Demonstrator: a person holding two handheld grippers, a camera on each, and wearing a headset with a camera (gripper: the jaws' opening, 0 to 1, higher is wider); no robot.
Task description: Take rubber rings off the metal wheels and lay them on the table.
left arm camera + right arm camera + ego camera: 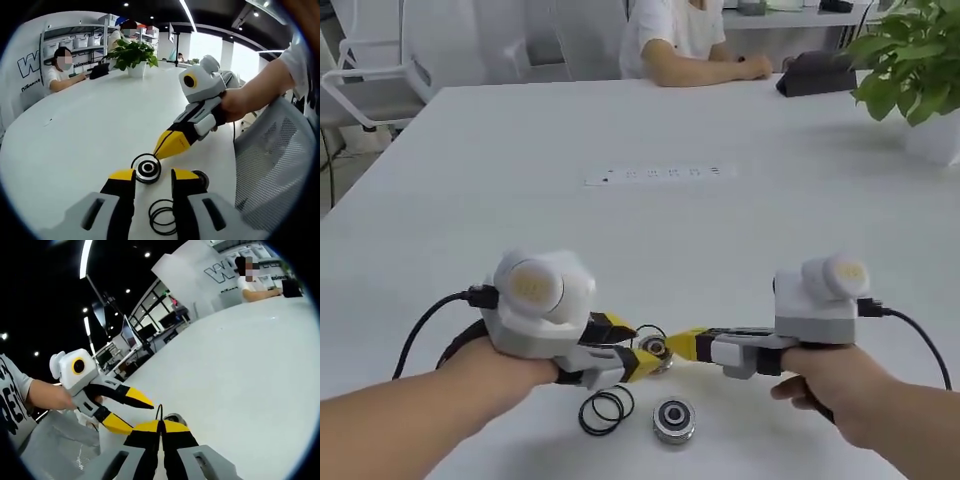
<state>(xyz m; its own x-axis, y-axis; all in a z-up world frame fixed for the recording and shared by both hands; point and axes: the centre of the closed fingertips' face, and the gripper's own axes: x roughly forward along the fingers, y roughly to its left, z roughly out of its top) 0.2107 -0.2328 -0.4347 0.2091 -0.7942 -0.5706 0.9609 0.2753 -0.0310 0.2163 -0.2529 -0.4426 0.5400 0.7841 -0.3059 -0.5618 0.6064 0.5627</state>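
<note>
With the right tool [159,151] pinched shut on the rubber ring [136,160] of the metal wheel [148,170] on the tabletop [650,230] and the left tool [153,175] wide, not clamping it, a pull may drag the wheel along.

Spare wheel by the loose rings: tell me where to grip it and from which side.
Take the spare wheel across its outer rim, from straight above. It seems to lie flat, hub face up, so its round sides are free for the jaws. Keep off the loose rings close on its left.
</note>
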